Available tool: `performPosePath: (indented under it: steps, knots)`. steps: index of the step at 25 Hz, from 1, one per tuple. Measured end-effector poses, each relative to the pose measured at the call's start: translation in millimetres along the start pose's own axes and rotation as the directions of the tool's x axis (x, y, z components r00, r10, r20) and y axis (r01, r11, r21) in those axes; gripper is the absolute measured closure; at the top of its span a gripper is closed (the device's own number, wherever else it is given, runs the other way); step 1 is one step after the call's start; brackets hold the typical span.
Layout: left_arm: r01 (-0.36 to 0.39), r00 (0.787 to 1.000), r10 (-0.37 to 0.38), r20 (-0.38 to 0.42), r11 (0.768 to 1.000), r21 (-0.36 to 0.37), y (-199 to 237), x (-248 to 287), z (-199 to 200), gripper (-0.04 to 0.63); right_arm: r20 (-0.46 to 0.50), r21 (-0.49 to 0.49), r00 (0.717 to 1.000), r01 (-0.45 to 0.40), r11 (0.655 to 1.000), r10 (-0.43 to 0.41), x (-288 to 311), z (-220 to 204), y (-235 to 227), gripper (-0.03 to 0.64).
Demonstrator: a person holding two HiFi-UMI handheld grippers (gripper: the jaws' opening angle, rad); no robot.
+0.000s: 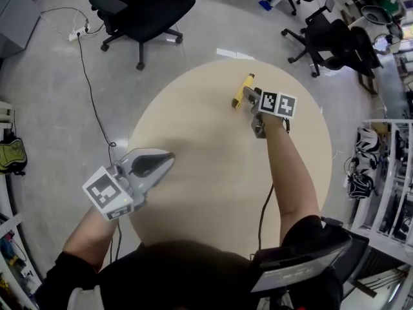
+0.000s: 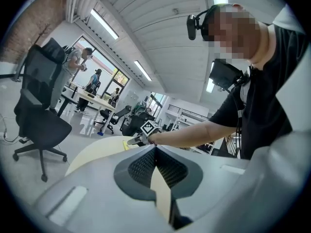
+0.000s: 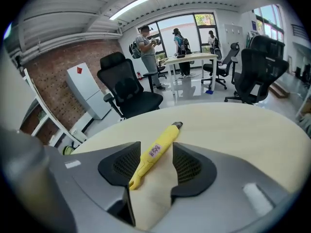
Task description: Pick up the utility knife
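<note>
1. One target to find: a yellow utility knife (image 1: 243,90), flat on the round pale wooden table (image 1: 193,141), toward 1 o'clock from the table's middle in the head view, not far from the far rim.
2. Looking along the right gripper (image 3: 156,173): knife body slanting from 7 o'clock up to 1 o'clock, dark blade end at the far 1 o'clock tip, small label sticker (image 3: 155,150) around mid-body.
3. Right gripper state: jaws spread wide, one on each side of the knife's near half, pads not pressing on it; nothing gripped yet.
4. Left gripper (image 1: 164,161): off at 8 o'clock by the table's near-left rim, well apart from the knife, jaws closed tip to tip on nothing.
5. Likely handling: light, stiff, narrow plastic casing; smooth sides, so probably a little slippery; not fragile, but sharp at the blade end if extended, which is too small to tell.
6. Best hold, as a judgement: squeeze across the narrow width at mid-body, around the sticker and close to the balance point; keep clear of the dark tip at 1 o'clock and the tapered tail at 7 o'clock.
7. Lies low on the table, so probably calls for both jaws nearly down on the wood before closing; otherwise risks a skid or a spin.
</note>
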State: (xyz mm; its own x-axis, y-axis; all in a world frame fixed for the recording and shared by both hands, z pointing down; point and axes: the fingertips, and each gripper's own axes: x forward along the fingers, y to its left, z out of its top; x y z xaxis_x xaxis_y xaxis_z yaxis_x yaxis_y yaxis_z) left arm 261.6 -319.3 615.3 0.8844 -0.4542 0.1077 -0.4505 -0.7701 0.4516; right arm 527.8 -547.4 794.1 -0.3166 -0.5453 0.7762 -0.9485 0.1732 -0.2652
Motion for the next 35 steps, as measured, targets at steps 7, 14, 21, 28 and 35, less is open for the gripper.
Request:
performPosePath:
  steps: [7, 14, 21, 28, 35]
  knots:
    - [0.004, 1.0, -0.004, -0.009, 0.999, -0.033, 5, 6, -13, 0.603, -0.067, -0.057, 0.997, 0.039, 0.998, -0.043, 28, -11, 6, 0.388]
    - [0.026, 0.999, -0.028, -0.032, 0.998, -0.05, 0, 19, -14, 0.603, -0.095, -0.118, 0.995, -0.012, 0.993, 0.001, 33, -11, 26, 0.533]
    - [0.036, 0.999, -0.037, -0.026, 0.999, -0.022, -4, 20, 3, 0.603, -0.052, -0.12, 0.997, -0.057, 0.991, 0.051, 16, -9, 34, 0.54]
    - [0.071, 0.997, -0.071, -0.026, 0.997, -0.005, -36, 26, 9, 0.602, -0.002, -0.093, 0.998, -0.058, 0.994, 0.058, -38, -7, 20, 0.54]
    - [0.102, 0.995, -0.102, -0.006, 0.994, 0.045, -78, 17, 32, 0.603, 0.058, -0.065, 0.995, -0.08, 0.995, 0.083, -107, -18, 25, 0.54]
